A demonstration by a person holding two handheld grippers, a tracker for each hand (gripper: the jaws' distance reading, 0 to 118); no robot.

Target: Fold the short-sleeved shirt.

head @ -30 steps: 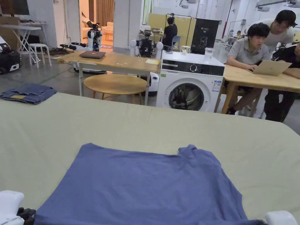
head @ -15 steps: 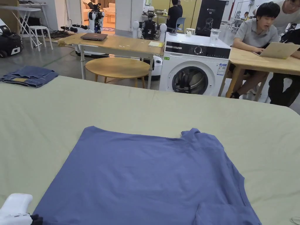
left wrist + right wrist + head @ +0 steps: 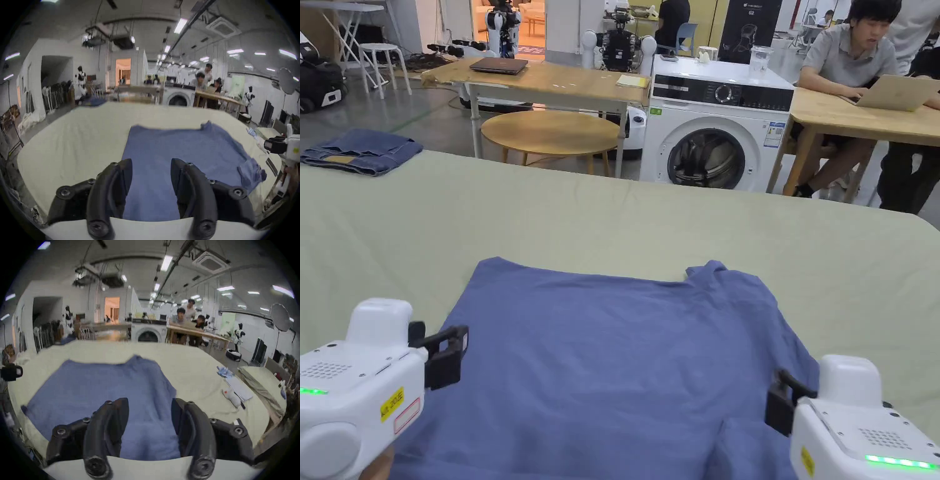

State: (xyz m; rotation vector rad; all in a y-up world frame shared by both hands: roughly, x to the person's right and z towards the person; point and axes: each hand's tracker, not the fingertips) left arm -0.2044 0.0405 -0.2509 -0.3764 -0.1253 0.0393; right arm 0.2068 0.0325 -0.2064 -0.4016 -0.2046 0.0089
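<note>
Lying flat on the green sheet (image 3: 612, 212), the blue shirt (image 3: 612, 356) is spread out. Left gripper (image 3: 151, 172) and right gripper (image 3: 150, 410) hover over the shirt's near edge — jaws wide, holding nothing.

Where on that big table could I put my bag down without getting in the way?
Free: the wide strip of green sheet between the blue shirt and the far edge, right of the folded jeans. Also left of the shirt. Crowded: the near edge, with both hand-held grippers, left and right, and small items at right.

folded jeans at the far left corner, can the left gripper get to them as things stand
Probably not without a long stretch or a step. The left gripper hangs open over the near left edge of the blue shirt; the folded jeans lie far across the bare sheet, nothing between.
</note>
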